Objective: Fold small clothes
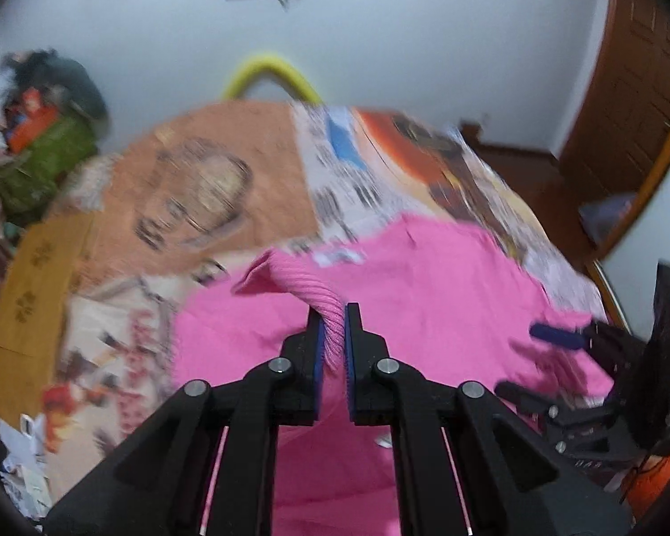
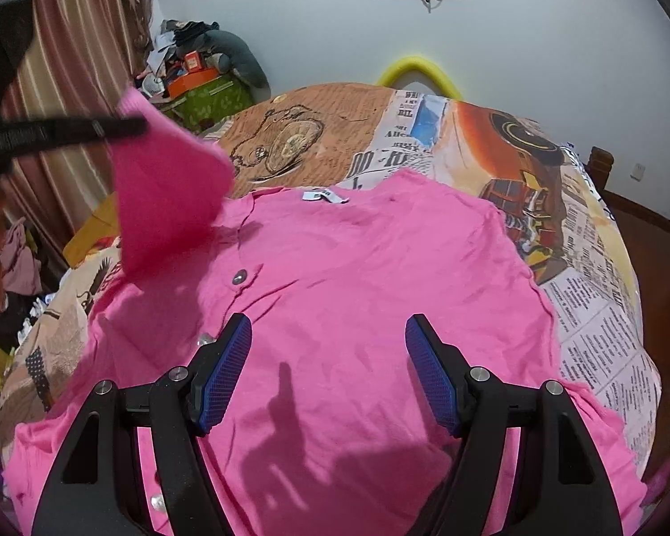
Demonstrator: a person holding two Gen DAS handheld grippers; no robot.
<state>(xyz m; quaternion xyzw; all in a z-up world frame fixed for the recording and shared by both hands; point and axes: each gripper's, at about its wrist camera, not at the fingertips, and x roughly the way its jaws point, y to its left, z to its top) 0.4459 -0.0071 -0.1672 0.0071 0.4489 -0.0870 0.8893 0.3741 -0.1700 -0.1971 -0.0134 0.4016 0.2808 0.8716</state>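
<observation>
A pink shirt (image 2: 357,277) with snap buttons lies spread on the printed bedspread (image 2: 317,129). My left gripper (image 1: 333,335) is shut on the ribbed cuff of its sleeve (image 1: 321,303), lifted off the bed. From the right wrist view that sleeve (image 2: 165,187) hangs in the air at the left, pinched by the left gripper's black fingers (image 2: 111,127). My right gripper (image 2: 328,370) hovers open above the shirt's body with nothing between its blue pads (image 2: 225,370). It also shows at the right edge of the left wrist view as the right gripper (image 1: 554,357).
The bed's printed cover (image 1: 210,187) extends beyond the shirt. A pile of clutter with a green box (image 2: 205,98) sits at the far left by a striped curtain (image 2: 67,89). A yellow foam arc (image 2: 417,71) rises behind the bed. A wooden door (image 1: 634,89) stands at right.
</observation>
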